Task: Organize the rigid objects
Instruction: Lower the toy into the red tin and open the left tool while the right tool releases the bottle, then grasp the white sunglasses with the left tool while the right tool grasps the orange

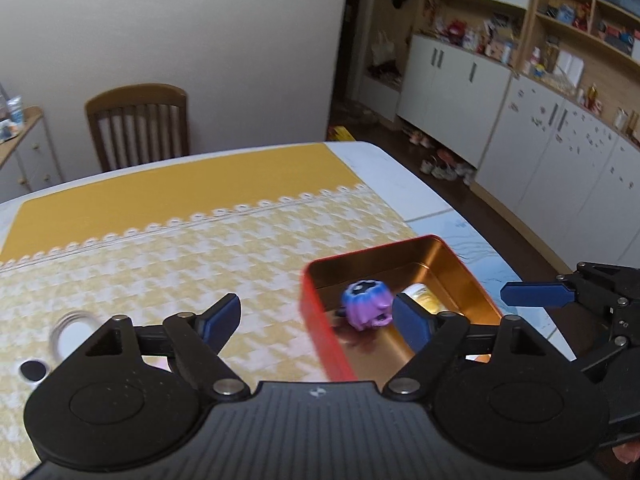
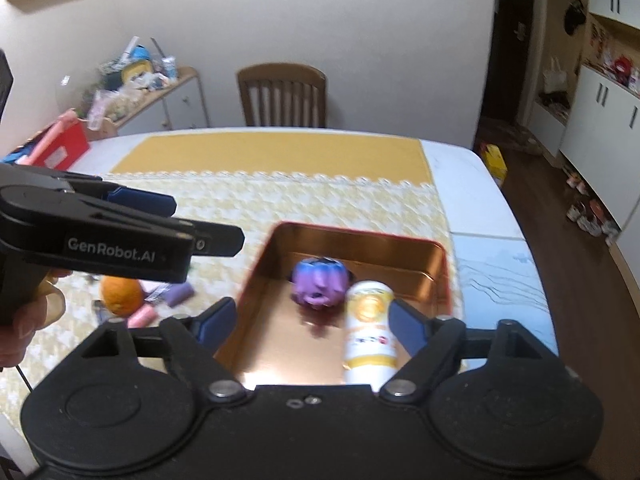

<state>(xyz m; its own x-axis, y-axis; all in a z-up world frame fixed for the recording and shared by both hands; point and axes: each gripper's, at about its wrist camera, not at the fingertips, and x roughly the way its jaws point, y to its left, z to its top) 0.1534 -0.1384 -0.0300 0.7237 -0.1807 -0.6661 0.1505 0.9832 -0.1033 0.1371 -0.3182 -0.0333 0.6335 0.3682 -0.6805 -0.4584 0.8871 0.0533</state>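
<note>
Both spread, empty: left claw (image 1: 316,320) and right claw (image 2: 310,320), above red tin (image 2: 446,276) holding purple toy (image 2: 318,282), bottle (image 2: 370,330).

A wooden chair (image 2: 282,94) stands top centre behind the table (image 2: 472,168), which bears a yellow cloth (image 2: 280,156). White cabinets (image 1: 452,80) and cluttered shelves (image 1: 580,20) fill the upper right; a sideboard (image 2: 168,96) stands upper left.

Pretty even, warm indoor light, nothing harsh. The copper-lined red metal tin (image 2: 438,276) catches some glare, motion blur smears the yellow houndstooth tablecloth (image 1: 168,256), and fisheye bends the edges.
</note>
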